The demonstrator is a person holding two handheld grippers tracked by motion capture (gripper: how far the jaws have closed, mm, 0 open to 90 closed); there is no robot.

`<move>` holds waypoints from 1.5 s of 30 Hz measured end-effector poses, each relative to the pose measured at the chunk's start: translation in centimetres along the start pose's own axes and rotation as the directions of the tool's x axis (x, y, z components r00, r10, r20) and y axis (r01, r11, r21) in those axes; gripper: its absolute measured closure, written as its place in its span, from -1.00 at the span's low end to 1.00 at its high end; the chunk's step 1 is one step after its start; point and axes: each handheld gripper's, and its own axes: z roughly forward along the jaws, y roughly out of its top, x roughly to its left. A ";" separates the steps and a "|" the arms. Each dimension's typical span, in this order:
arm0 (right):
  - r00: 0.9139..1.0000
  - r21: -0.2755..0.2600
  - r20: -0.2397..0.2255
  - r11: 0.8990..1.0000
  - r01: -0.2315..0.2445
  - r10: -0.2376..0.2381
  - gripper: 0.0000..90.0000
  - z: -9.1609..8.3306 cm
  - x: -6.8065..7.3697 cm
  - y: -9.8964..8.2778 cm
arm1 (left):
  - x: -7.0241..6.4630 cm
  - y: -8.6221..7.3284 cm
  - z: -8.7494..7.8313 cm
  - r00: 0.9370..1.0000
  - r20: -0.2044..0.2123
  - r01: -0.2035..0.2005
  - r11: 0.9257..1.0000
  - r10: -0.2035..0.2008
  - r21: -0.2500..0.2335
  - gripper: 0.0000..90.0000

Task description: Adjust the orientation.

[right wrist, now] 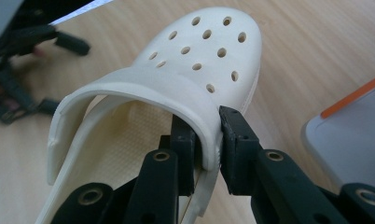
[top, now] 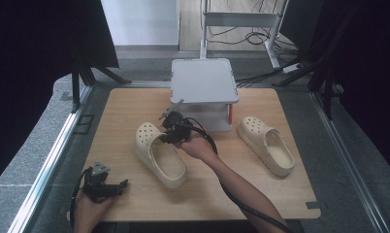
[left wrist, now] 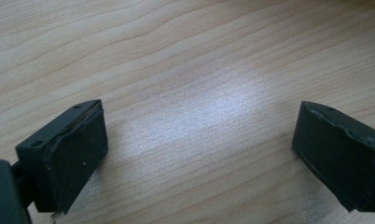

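Clogs are the things being handled: two of them, cream-coloured, smooth moulded foam with rounded toes pierced by small round holes. One clog [top: 160, 154] is lying near the middle of the pale wood-grain table [top: 290, 194], toe pointing away from the person. The second clog [top: 267, 144] is resting well apart at the right side, untouched.

One right gripper [top: 172, 130] is reaching in over the middle clog, held in the person's right hand [top: 197, 144]. In the right gripper view its two black jaws are clamping the clog's [right wrist: 185, 79] side wall where the upper edge curves over the opening, one jaw inside the shoe against the ribbed footbed and one outside.

One left gripper [top: 110, 187] is sitting at the table's near left edge in the left hand [top: 89, 209]. In the left gripper view the left gripper's [left wrist: 197, 149] padded black jaws are standing wide apart over bare wood, grasping nothing.

Behind the middle clog, a grey box-like stand [top: 203, 80] with a flat, round-cornered top is occupying the table's far centre; an orange strip is showing at its right side. It is sitting just beyond the right gripper. Cables [top: 253, 35] are trailing across the floor past the table.
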 end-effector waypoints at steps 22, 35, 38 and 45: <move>0.988 -0.018 -0.117 0.994 0.103 -0.105 0.69 -5.1 3.4 -9.1 | 0.0 0.1 0.0 1.000 -0.002 0.004 1.000 -0.004 0.004 -0.93; 0.983 0.004 -0.157 0.995 0.096 -0.094 0.24 -4.6 3.0 -12.6 | 0.0 0.1 0.0 1.000 -0.004 0.006 1.000 -0.006 0.001 -0.93; 0.985 -0.006 -0.142 0.996 0.093 -0.093 0.09 -5.4 2.7 -12.6 | 0.0 0.1 0.0 1.000 -0.003 0.006 1.000 -0.006 0.001 -0.93; 0.992 -0.032 -0.110 0.998 0.055 -0.058 -0.06 -7.8 1.9 -13.0 | 0.0 0.1 0.0 1.000 -0.003 0.003 1.000 -0.003 0.004 -0.93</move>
